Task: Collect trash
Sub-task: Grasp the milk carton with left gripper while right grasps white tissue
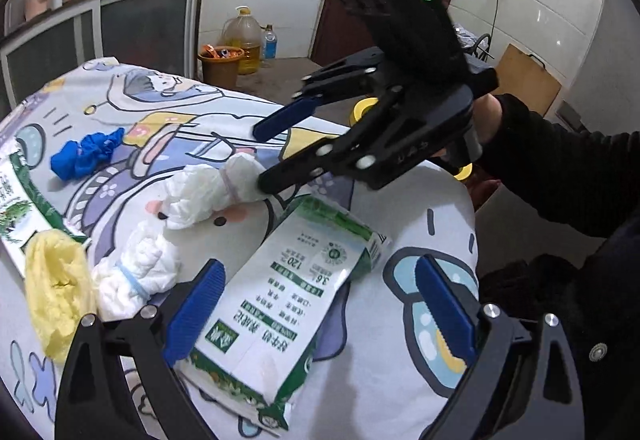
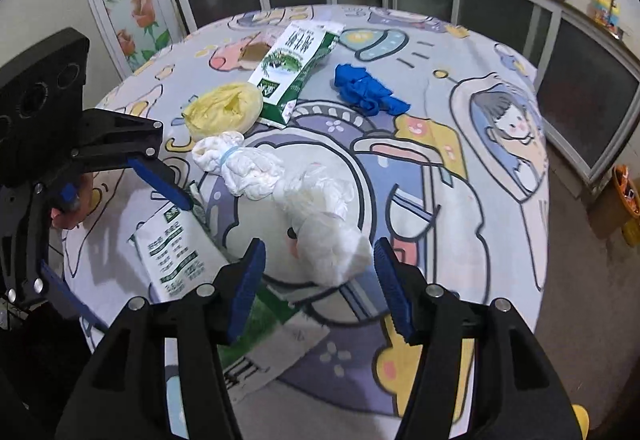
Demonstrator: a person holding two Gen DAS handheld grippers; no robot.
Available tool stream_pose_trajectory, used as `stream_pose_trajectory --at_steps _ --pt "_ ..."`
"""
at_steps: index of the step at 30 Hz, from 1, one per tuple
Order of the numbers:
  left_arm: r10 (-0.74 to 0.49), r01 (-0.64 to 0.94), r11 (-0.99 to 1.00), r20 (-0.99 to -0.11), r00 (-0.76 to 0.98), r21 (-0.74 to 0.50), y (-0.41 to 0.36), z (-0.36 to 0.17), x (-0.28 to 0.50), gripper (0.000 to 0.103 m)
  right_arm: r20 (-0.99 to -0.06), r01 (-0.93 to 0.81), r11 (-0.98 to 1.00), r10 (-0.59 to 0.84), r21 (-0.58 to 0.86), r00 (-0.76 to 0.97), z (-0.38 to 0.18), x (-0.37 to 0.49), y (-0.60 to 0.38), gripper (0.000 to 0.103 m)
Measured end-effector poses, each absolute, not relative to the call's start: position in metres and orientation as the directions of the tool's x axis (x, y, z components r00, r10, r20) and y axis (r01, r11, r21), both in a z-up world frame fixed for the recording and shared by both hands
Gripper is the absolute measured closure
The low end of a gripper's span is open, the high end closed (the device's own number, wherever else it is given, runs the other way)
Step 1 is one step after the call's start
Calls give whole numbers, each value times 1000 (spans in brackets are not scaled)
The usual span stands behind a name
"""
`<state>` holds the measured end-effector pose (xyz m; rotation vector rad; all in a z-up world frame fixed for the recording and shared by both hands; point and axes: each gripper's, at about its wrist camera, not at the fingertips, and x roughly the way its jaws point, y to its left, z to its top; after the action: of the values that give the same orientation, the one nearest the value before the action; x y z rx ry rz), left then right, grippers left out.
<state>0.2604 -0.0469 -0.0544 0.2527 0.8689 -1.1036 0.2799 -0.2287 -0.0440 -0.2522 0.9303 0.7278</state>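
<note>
Both jaws gape, holding nothing: right gripper (image 2: 320,280) at a white wad (image 2: 320,224), left gripper (image 1: 320,304) over a packet (image 1: 280,304).

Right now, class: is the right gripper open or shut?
Open. The right gripper has its blue fingers spread wide on either side of a white bag, neither visibly pressing it.

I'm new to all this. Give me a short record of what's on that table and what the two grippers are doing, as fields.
Surface: round table with cartoon-print cloth
White bundles: two tied wads, near one, far one
Blue item: crumpled blue glove
Yellow item: crumpled yellow bag
Packets: green-and-white tissue pack near the left gripper, second pack farther off
Left gripper: open, over the near pack
Right gripper: open, jaws either side of the near white bundle, not closed on it
</note>
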Motion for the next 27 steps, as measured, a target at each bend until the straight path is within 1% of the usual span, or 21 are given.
stream_pose_trajectory --at_steps 5,8,9,10,11,13,15,17,21,23,24,25,27 --pt "-667 848 463 -732 141 -258 -54 -68 272 11 -828 -647 754 431 112 358 -59 298 -224 49" --pt "-657 847 466 -741 137 -256 -59 -73 275 11 -832 -642 755 435 129 345 -64 301 -224 54" --pt "-652 848 469 -745 143 -247 -60 -74 275 11 -831 -639 757 440 139 340 -65 301 -224 57" --pt "-646 848 474 -748 151 -239 -61 -75 274 15 -831 -636 759 440 140 341 -66 301 -224 57" --pt "-635 846 483 -755 162 -225 -63 -76 275 23 -832 -633 761 437 140 342 -66 301 -224 58" --pt "-626 842 495 -760 174 -215 -64 -78 275 24 -832 -626 765 441 152 337 -68 301 -225 60" --pt "-630 842 497 -755 182 -211 -64 -77 274 30 -827 -614 773 445 161 343 -67 300 -226 65" --pt "-631 845 496 -751 194 -199 -65 -74 269 38 -824 -603 782 440 157 357 -65 298 -226 68" --pt "-640 841 500 -742 198 -206 -63 -68 263 49 -806 -577 804 433 144 403 -57 290 -231 71" --pt "-642 835 514 -735 221 -198 -58 -62 258 74 -793 -557 813 449 172 411 -51 288 -239 71" --pt "-647 827 521 -730 220 -211 -54 -58 257 78 -785 -545 818 458 187 418 -47 287 -244 71" --pt "-649 823 526 -727 226 -214 -52 -56 257 83 -780 -539 819 463 194 422 -43 285 -247 71" --pt "-648 819 532 -726 231 -214 -48 -54 254 85 -766 -527 825 471 206 438 -35 280 -255 71"
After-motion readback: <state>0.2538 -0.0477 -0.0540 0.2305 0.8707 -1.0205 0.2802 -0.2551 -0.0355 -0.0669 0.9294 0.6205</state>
